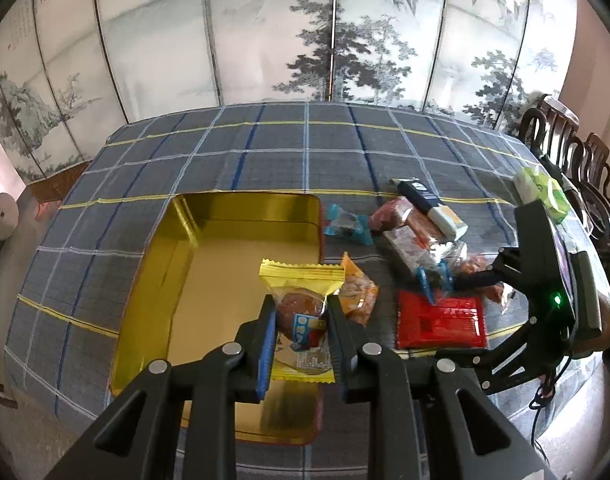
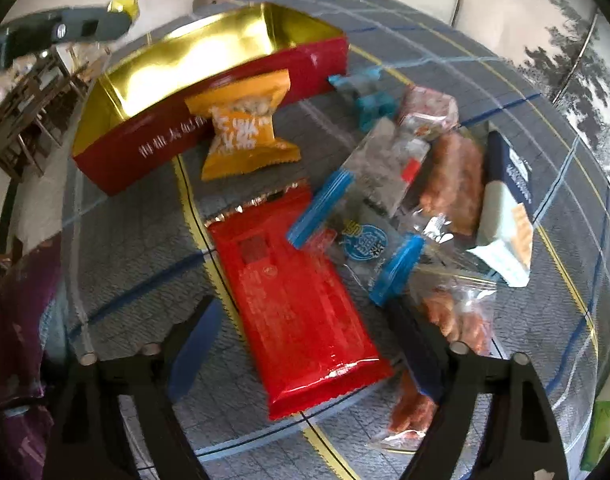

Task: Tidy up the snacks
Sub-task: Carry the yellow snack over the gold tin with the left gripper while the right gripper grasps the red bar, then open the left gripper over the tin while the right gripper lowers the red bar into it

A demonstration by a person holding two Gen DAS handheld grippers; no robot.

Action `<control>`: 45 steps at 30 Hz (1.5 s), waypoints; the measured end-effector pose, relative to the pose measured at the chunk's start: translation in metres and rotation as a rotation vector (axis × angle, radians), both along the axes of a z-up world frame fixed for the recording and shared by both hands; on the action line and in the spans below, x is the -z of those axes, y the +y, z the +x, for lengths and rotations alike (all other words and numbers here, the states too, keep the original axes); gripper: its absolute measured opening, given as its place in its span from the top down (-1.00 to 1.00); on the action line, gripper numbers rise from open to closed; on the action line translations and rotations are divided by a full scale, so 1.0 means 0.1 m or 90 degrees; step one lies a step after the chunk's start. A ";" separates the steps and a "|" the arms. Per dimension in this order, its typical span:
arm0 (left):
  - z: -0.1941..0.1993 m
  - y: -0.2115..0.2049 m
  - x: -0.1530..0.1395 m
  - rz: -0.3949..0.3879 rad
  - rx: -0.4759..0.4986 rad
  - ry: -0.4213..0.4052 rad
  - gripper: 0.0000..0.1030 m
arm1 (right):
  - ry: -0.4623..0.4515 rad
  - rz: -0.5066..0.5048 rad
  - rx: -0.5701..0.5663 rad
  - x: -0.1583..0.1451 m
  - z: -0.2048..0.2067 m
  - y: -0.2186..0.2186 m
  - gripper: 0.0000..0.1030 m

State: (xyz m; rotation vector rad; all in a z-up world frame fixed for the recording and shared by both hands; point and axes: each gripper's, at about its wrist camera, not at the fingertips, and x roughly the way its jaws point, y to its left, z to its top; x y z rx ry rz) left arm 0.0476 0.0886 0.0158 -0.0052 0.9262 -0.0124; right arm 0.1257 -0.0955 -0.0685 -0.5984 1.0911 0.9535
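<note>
Left wrist view: the left gripper (image 1: 301, 330) is pinching a yellow-ended snack packet (image 1: 303, 312) between its two fingers, holding it above the open gold-lined tin (image 1: 193, 248), near that tin's right wall. The tin rests on a grey plaid tablecloth (image 1: 265, 152) and its interior shows bare gold metal. An orange snack packet (image 1: 359, 294) lies just outside the tin's right wall, touching or nearly touching it. To the right, a loose pile of snacks sits on the cloth: a blue-ended packet (image 1: 347, 225), a red flat packet (image 1: 441, 322), clear-wrapped reddish bars (image 1: 409, 236) and a navy and white box (image 1: 431, 206). The right gripper (image 1: 473, 280) reaches in from the right edge over this pile. A green tissue pack (image 1: 543, 194) lies at the far right of the table, with dark wooden chairs (image 1: 577, 160) beyond it and a painted folding screen (image 1: 305, 32) behind. Right wrist view: the right gripper (image 2: 305, 320) is spread wide, its fingers standing to either side of the red flat packet (image 2: 297, 304) without touching it. The orange snack packet (image 2: 245, 132) leans against the tin's red outer wall (image 2: 153, 144). A blue-ended clear packet (image 2: 357, 236) overlaps the red packet's right edge, and the navy and white box (image 2: 509, 208) lies at the pile's far right. The left gripper (image 2: 61, 32) appears blurred at the upper left.
</note>
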 end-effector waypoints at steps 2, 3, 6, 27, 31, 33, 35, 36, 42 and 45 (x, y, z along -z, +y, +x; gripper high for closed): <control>0.03 0.04 0.02 0.003 -0.002 0.002 0.54 | 0.001 -0.002 -0.003 -0.02 -0.01 0.02 -0.42; 0.06 0.07 0.03 0.004 -0.004 0.004 0.54 | -0.001 -0.006 0.001 -0.04 0.00 0.02 -0.27; 0.11 0.14 0.05 0.001 -0.008 0.009 0.54 | 0.004 -0.021 0.023 -0.07 0.07 0.03 0.11; 0.78 0.73 0.38 0.010 0.015 0.070 0.53 | 0.074 0.233 0.265 -0.63 -0.42 -0.46 0.23; 0.96 0.73 0.48 0.027 0.034 0.082 0.53 | 0.070 0.267 0.303 -0.66 -0.54 -0.58 0.23; 1.04 0.73 0.55 0.044 0.036 0.087 0.53 | 0.069 0.281 0.324 -0.66 -0.57 -0.63 0.23; 1.09 0.76 0.60 0.048 0.034 0.090 0.53 | 0.067 0.288 0.337 -0.65 -0.61 -0.68 0.23; 1.12 0.77 0.63 0.047 0.035 0.093 0.53 | 0.071 0.293 0.345 -0.65 -0.62 -0.71 0.23; 1.22 0.82 0.75 0.054 0.029 0.106 0.52 | 0.068 0.302 0.374 -0.62 -0.66 -0.84 0.23; 1.25 0.82 0.77 0.061 0.028 0.105 0.51 | 0.069 0.305 0.378 -0.62 -0.65 -0.83 0.23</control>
